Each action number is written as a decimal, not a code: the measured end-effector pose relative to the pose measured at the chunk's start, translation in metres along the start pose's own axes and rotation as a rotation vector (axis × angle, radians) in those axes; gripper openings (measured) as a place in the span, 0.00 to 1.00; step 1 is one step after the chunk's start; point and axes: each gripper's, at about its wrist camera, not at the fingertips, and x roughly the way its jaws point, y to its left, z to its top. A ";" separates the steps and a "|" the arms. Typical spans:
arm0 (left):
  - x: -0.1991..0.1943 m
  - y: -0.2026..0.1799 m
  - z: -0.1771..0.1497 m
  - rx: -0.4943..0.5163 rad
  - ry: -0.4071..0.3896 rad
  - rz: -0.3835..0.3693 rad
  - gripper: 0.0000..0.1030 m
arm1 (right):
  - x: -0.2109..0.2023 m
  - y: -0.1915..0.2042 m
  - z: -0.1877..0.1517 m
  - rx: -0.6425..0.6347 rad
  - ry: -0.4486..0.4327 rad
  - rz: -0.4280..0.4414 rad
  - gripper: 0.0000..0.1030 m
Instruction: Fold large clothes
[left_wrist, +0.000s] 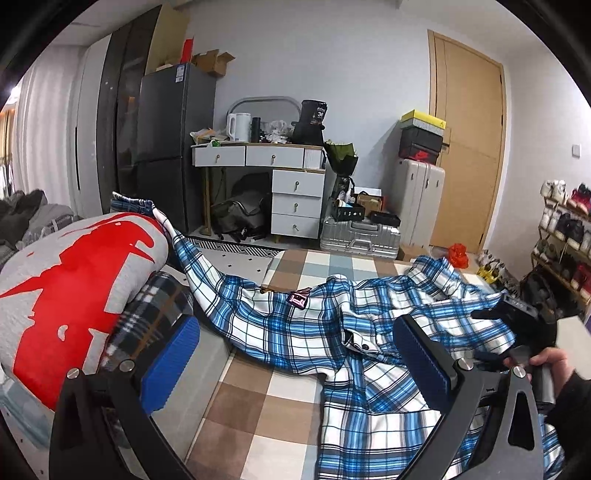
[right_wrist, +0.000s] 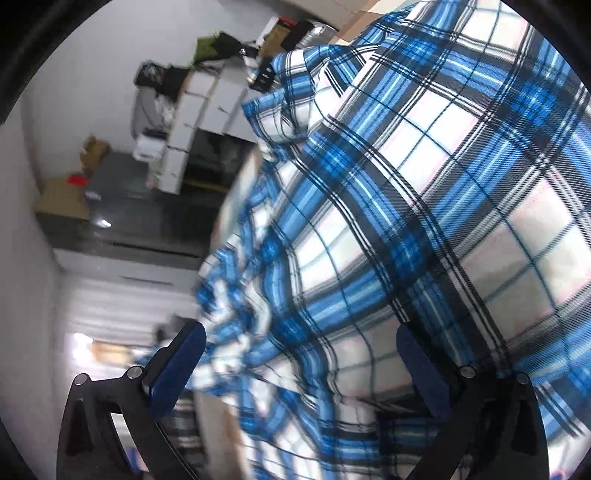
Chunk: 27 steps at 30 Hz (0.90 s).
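Across a bed (left_wrist: 258, 417) covered in a brown, white and grey checked sheet lies a rumpled blue-and-white plaid shirt (left_wrist: 332, 325) of soft woven cloth, one sleeve draped up over a grey cushion with red print (left_wrist: 74, 291). Left gripper (left_wrist: 295, 365) hovers released above the shirt, ribbed blue pads spread wide. Right gripper (right_wrist: 299, 373) is also released, the shirt loose between its jaws.

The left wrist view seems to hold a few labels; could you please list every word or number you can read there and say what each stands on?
"36": on the tag of the black bag standing on the white desk.
Blue and white sticker on the grey fridge: too small to read.
Pink patch on the plaid shirt: letters too blurred to read.
Red print on the grey sweatshirt: a shape, no letters readable.
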 end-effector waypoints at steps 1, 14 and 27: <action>0.002 -0.002 -0.001 0.010 0.003 0.007 0.99 | -0.004 0.007 -0.005 -0.024 -0.016 -0.002 1.00; 0.008 0.000 -0.009 -0.017 0.091 0.009 0.99 | -0.108 0.099 -0.163 -0.523 -0.329 0.057 1.00; 0.021 0.102 0.107 -0.242 0.288 0.171 0.99 | -0.119 0.073 -0.189 -0.457 -0.253 0.110 1.00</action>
